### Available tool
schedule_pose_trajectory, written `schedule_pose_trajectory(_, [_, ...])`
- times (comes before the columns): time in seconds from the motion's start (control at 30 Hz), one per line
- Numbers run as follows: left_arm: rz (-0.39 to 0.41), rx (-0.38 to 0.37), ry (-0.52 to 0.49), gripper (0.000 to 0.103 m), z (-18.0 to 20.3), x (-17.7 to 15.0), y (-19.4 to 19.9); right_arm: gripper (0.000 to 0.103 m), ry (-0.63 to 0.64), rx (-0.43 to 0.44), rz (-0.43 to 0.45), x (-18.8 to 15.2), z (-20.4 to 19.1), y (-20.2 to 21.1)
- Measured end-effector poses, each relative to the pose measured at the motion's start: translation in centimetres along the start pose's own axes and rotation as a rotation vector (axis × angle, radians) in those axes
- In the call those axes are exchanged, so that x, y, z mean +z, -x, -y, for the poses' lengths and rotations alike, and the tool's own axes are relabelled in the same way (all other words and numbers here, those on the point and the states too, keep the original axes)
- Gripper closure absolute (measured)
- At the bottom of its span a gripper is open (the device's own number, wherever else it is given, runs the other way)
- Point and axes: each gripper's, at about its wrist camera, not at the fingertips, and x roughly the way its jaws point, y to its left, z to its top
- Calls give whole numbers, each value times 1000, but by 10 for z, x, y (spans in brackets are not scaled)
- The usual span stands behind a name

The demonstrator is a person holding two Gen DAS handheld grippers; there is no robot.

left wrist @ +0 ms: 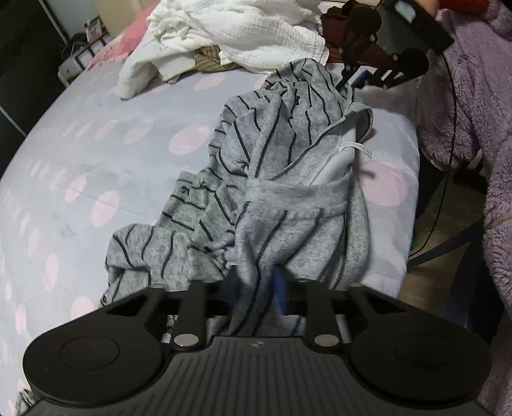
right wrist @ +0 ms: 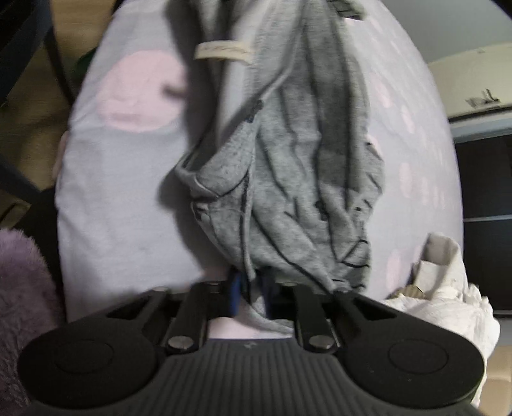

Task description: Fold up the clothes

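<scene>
Both the left gripper (left wrist: pixel 256 288) and right gripper (right wrist: pixel 251 288) have jaws pinched on the grey striped garment (left wrist: pixel 288 166), stretched lengthwise between them up the frame.

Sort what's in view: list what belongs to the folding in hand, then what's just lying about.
In hand:
grey striped knit garment
left gripper
right gripper

Lying about:
crumpled white crinkled cloth
fluffy purple fleece
lilac bedsheet with pink dots

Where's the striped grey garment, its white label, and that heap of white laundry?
striped grey garment (left wrist: pixel 288 153): left wrist view, its bunched middle.
white label (right wrist: pixel 222 51): right wrist view, middle of the tag.
heap of white laundry (left wrist: pixel 243 28): left wrist view, crinkled top.
</scene>
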Motion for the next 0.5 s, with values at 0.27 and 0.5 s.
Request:
schedule_pose_trajectory(0.27, [76, 101, 185, 100, -17, -9, 33, 97, -613, -168, 229, -20, 72, 53])
schedule_pose_trajectory(0.5, [263, 260, 409, 100, -47, -9, 106, 98, -906, -443, 410, -10, 112, 111])
